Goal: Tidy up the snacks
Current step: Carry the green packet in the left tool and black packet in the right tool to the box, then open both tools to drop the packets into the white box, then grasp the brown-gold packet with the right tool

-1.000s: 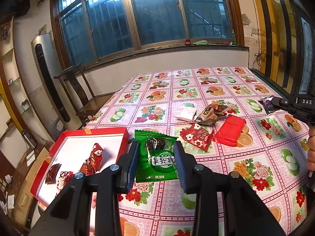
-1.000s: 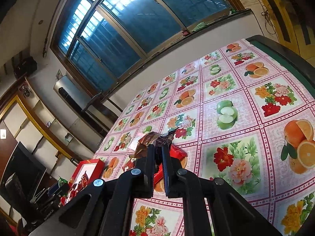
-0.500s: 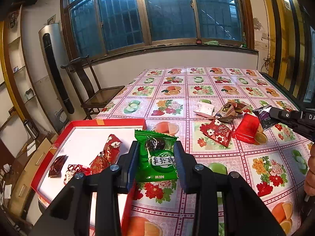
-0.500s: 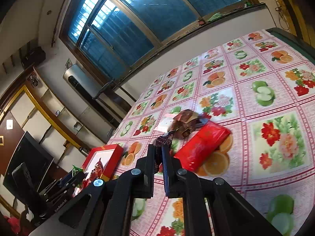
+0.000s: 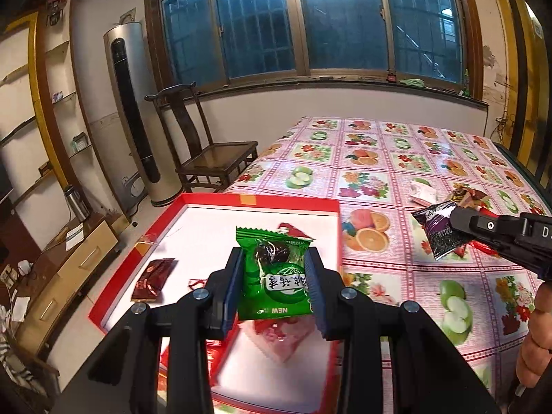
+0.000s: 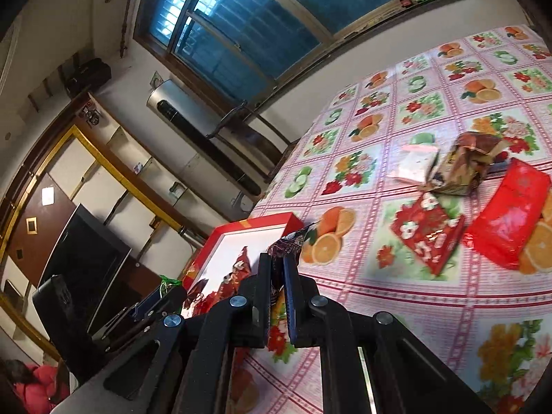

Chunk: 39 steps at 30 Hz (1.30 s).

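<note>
Left wrist view: left gripper [image 5: 274, 277] is level, jaws clamped on a green foil snack packet [image 5: 274, 276], held above the white-lined red cardboard box [image 5: 262, 203]. A dark red wrapper [image 5: 151, 279] lies inside the box.

Right wrist view: right gripper [image 6: 276, 277] is tilted, jaws nearly closed, pinching a dark purple snack packet [image 6: 288, 241] over the fruit-patterned tablecloth [image 6: 414, 296], beside the box's right edge.

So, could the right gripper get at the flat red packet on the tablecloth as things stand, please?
Probably not yet: the right gripper is shut on a dark purple packet. The flat red packet lies uncovered on the tablecloth, so the way looks free once that packet is set down.
</note>
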Motion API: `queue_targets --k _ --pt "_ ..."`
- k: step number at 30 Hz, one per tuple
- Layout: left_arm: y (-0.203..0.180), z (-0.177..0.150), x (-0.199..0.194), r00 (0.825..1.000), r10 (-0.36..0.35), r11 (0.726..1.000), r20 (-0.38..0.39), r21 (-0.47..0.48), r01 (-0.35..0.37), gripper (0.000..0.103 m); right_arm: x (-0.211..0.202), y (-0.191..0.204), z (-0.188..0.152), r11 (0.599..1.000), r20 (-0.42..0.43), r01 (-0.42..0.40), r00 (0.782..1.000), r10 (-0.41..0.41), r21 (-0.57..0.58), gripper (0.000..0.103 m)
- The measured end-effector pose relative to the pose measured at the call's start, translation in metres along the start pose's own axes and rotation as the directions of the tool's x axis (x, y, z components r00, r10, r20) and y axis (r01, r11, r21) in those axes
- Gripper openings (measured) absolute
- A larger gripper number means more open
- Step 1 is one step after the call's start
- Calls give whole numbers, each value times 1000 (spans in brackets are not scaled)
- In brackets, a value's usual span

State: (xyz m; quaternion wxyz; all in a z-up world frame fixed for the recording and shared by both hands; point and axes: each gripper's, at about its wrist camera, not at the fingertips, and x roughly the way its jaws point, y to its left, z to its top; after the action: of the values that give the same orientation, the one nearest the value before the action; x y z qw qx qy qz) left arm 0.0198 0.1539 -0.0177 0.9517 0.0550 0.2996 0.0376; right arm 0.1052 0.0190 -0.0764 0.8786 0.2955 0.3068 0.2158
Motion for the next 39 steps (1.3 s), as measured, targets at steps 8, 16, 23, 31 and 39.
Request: queue_targets --k 8,16,23,31,39 --pt "55 -8 23 994 92 994 -66 -51 -95 35 77 56 -17 995 -118 -71 991 62 -75 9" --pt "80 -10 40 978 171 982 -119 -63 -179 54 134 99 -37 984 -205 -87 977 54 -154 10" --pt "78 -7 28 981 181 979 -74 -85 -187 77 113 79 -20 995 -118 -24 993 12 -100 38" --pt "29 -1 6 998 61 998 -18 -8 -61 82 25 -2 17 977 62 213 975 -215 28 42" --pt "-32 1 -1 999 -42 995 -7 85 42 83 -64 -93 42 780 126 553 786 -605 295 42"
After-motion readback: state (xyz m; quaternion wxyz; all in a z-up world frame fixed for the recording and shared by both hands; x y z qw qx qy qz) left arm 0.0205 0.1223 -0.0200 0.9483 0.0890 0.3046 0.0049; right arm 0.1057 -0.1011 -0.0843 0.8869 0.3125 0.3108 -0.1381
